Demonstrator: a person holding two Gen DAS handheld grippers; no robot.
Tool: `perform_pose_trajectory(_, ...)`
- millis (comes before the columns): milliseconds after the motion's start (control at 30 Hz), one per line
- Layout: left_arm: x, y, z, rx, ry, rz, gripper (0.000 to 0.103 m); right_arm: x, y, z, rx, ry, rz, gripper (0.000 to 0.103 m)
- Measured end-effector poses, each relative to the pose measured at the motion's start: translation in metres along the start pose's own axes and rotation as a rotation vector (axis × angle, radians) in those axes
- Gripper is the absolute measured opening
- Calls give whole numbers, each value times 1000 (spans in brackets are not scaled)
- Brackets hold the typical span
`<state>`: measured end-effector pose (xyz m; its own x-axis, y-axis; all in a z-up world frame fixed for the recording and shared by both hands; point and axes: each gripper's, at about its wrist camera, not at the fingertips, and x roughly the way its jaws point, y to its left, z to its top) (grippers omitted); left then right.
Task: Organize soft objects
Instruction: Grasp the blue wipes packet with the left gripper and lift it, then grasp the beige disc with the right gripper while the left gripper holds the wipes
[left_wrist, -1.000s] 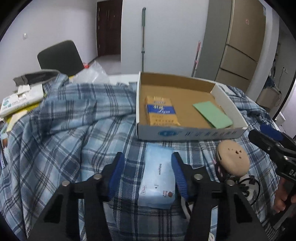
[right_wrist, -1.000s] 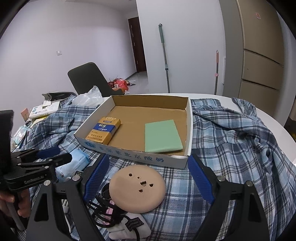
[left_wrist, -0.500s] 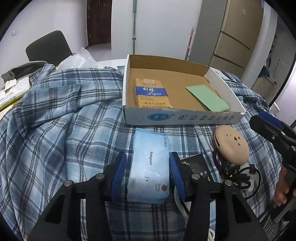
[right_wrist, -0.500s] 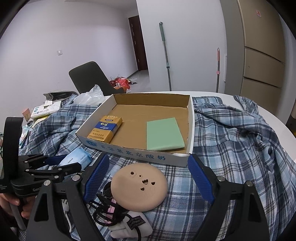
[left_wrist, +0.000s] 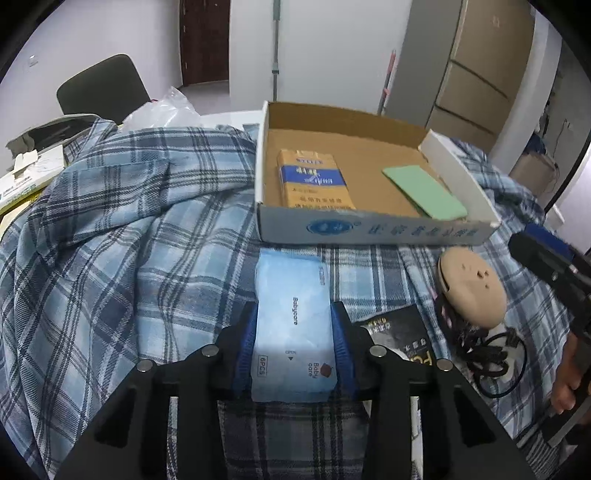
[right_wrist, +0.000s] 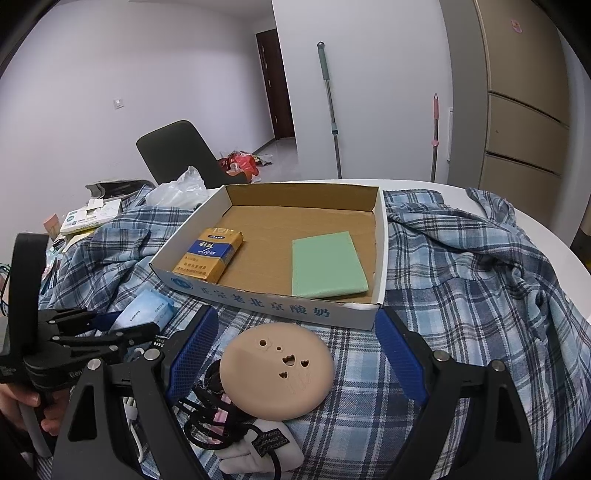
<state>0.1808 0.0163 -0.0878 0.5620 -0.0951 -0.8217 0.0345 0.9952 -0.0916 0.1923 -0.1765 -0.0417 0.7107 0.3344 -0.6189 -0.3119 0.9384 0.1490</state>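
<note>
Left gripper (left_wrist: 294, 343) closing on the pale blue wipes pack (left_wrist: 291, 325), just before the cardboard box's (left_wrist: 369, 230) near wall on the plaid shirt (left_wrist: 110, 240).

Blue pads flanking the pack's near end, seemingly at contact; right gripper (right_wrist: 295, 354) released, wide over the tan disc (right_wrist: 277, 373). Best squeezed gently, lifted level, cleared over the box wall, set between cigarette pack (left_wrist: 314, 181) and green sponge (left_wrist: 424, 192).

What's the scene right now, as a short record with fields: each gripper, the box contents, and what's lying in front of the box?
left gripper: jaws closing, pads on the sides of the blue pack
right gripper: open, around the tan disc, not touching
box: yellow pack left, green pad right
in front of box: blue pack, tan disc, black cords
surface: plaid shirt
</note>
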Motion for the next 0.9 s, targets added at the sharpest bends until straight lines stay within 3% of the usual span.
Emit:
perform_pose_trajectory(233, 4, -1, 0, -5, 10, 5, 36, 2, 0, 0, 2, 9, 6, 86)
perform_pose_trajectory(467, -45, -14, -5, 65, -259, -54, 36, 10, 6, -4, -21, 51, 32, 86)
perform_pose_trajectory(800, -89, -11, -9, 38, -515, -161, 36, 31, 10, -12, -38, 154, 100, 86)
perform_pose_trajectory(900, -98, -9, -10, 30, -569, -143, 36, 37, 9, -15, -31, 185, 101, 86)
